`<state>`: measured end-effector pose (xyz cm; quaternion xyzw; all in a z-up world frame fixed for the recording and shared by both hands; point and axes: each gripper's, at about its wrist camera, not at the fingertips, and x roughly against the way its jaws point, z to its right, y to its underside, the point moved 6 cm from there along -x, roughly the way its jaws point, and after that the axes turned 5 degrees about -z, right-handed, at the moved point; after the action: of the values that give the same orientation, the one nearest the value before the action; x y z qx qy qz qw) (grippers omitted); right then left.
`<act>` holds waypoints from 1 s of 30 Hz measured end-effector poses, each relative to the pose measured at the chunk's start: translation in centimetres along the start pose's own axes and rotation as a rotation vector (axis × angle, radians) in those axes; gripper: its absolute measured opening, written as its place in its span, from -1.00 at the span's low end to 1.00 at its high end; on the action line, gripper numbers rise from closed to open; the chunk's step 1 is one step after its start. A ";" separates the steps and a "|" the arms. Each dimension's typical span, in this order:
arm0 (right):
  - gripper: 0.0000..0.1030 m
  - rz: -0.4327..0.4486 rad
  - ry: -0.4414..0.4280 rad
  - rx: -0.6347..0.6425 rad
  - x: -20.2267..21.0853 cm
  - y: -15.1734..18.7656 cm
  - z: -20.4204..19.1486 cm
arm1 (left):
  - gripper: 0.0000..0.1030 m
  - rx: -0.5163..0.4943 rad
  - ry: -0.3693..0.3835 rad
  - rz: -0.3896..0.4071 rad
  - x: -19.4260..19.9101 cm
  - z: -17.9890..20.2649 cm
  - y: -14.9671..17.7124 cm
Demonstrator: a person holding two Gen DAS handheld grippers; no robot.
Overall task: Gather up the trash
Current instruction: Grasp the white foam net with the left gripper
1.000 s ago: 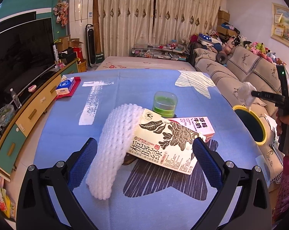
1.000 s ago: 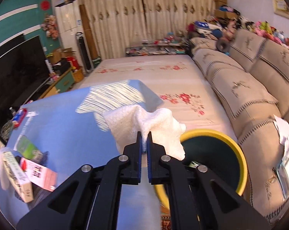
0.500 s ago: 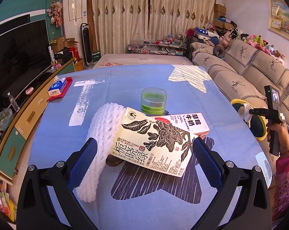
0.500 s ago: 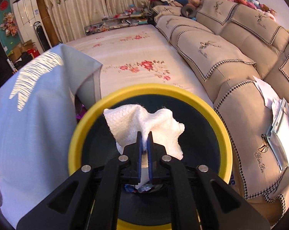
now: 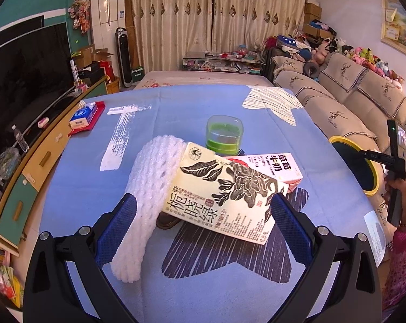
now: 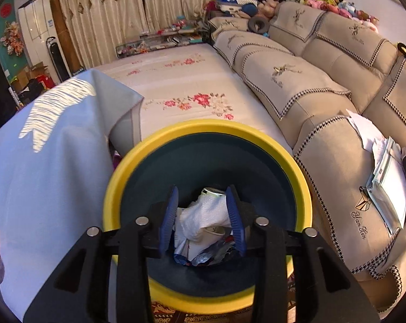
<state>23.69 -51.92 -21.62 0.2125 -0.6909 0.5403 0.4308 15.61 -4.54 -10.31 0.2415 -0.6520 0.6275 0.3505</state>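
Note:
My right gripper [image 6: 202, 192] hangs over the yellow-rimmed bin [image 6: 114, 185], its jaws opening. The white tissue [image 6: 203, 219] lies loose in the bin on other wrappers, free of the pads. My left gripper [image 5: 203, 202] stands open above the table, its fingers either side of a cream tea carton [image 5: 224, 191]. That carton rests on a white foam net [image 5: 151, 188] and a pink milk carton [image 5: 273, 165]. A green cup [image 5: 224, 134] stands just behind them. In the left wrist view the bin [image 5: 374, 172] sits at the table's right, with the right gripper's handle [image 5: 396, 158] held over it.
A blue cloth covers the table [image 5: 162, 123]. A tissue pack on a red tray [image 5: 86, 114] lies at its far left. A beige sofa [image 6: 324, 86] runs along the right, with papers [image 6: 386, 172] on its arm. A TV cabinet [image 5: 28, 161] stands left.
The right gripper came down over the bin and its jaws parted, dropping the white tissue into the bin. The left gripper barely moved.

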 end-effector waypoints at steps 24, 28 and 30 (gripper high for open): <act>-0.24 0.016 -0.118 0.081 4.0 2.3 -6.7 | 0.44 -0.063 -0.009 -0.054 -2.0 -5.9 3.4; -0.24 0.013 -0.127 0.084 4.2 2.6 -7.2 | 0.25 -0.063 0.000 -0.059 -2.5 -6.2 3.3; -0.23 0.011 -0.130 0.085 4.2 2.7 -7.4 | 0.05 -0.061 -0.002 -0.060 -2.7 -6.5 3.2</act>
<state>22.09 -43.44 -19.34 0.2614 -0.6951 0.5564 0.3727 15.88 1.86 -14.67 0.2508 -0.6635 0.5962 0.3760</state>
